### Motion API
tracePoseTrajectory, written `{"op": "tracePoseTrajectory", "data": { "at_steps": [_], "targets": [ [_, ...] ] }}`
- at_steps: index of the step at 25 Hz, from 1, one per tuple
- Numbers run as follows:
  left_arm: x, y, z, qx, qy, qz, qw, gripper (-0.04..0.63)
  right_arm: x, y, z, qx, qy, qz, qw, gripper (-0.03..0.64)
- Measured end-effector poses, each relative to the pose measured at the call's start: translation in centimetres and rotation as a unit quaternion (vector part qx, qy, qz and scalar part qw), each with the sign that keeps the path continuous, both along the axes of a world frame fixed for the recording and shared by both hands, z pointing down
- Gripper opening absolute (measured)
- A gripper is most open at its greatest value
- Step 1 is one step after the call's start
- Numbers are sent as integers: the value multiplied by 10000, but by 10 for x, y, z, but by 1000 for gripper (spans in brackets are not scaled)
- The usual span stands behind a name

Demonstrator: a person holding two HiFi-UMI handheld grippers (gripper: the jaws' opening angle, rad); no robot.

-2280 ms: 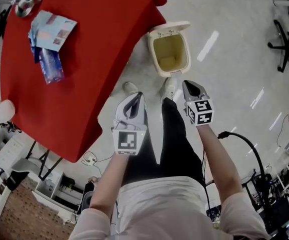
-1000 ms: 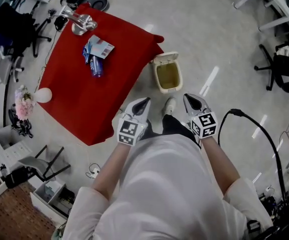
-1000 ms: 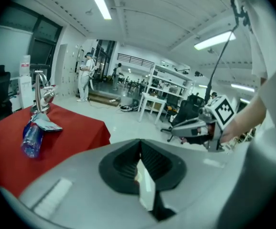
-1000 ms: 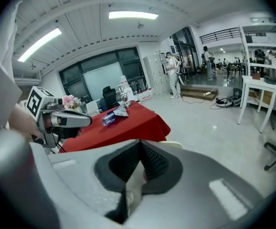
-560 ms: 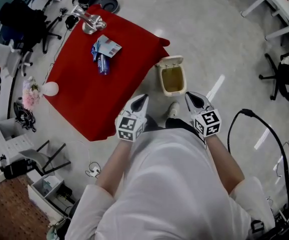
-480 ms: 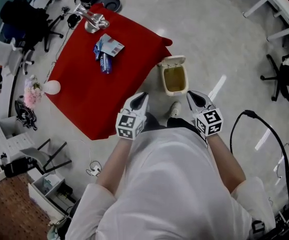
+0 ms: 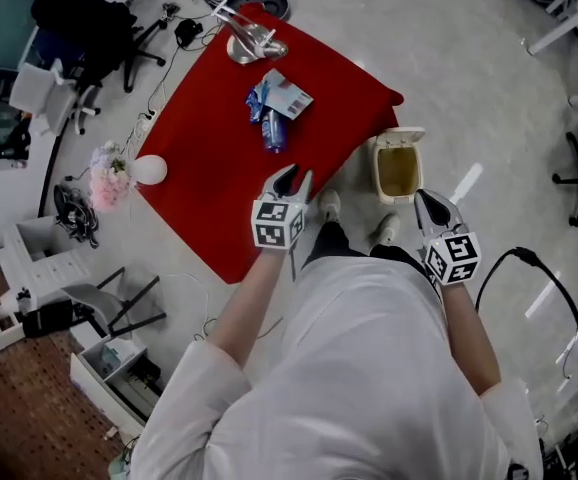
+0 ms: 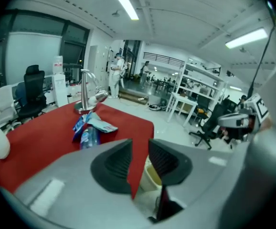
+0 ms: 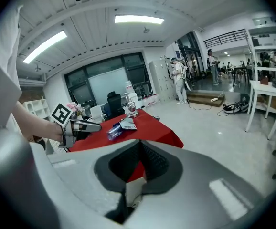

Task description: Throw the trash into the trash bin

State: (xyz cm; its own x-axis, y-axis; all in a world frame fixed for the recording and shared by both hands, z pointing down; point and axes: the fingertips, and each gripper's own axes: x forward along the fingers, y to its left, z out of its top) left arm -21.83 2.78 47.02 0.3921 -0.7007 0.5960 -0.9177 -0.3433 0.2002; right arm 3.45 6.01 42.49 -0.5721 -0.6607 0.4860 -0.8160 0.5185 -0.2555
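hovering over bench (image 7: 199,203) edge, left gripper (image 7: 296,175) jaws opening, empty; right gripper (image 7: 425,197) jaws closed near bin (image 7: 379,172); trash (image 7: 274,110) on bench.

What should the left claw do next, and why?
Probably reach the left gripper farther across the red table toward the blue trash pile: its fingers are opening with nothing between them, and that pile lies on the table, not in the bin.

I see a blue plastic bottle (image 7: 272,133) lying flat on the red table (image 7: 209,188), with crumpled blue-and-white packets (image 7: 287,95) touching it. The cream trash bin (image 7: 397,171) stands open on the floor just beside the table's corner.
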Motion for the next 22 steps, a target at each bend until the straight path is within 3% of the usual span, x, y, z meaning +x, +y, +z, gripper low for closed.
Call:
{"op": "tracePoseTrajectory", "data": {
  "at_steps": [4, 10, 14, 16, 19, 22],
  "targets": [
    [-42, -29, 19, -186, -307, -126, 9993, 146, -22, -11, -3, 17, 73, 136, 9999, 0],
    [-82, -68, 56, -693, -654, -233, 9952, 254, -37, -23, -4, 21, 214, 413, 9989, 0],
    [-92, -82, 86, -1197, -877, -218, 9887, 313, -37, -28, -5, 6, 308, 660, 9973, 0],
    [-98, -88, 100, -1431, -1053, -247, 9838, 374, -35, -29, -3, -24, 353, 791, 9962, 0],
    [-112, -99, 116, -1575, -1357, -350, 9775, 444, -34, -29, -1, -62, 409, 931, 9948, 0],
    [-115, -103, 131, -1840, -1338, -379, 9731, 463, -33, -27, -1, -121, 442, 1045, 9935, 0]
  ]
}}
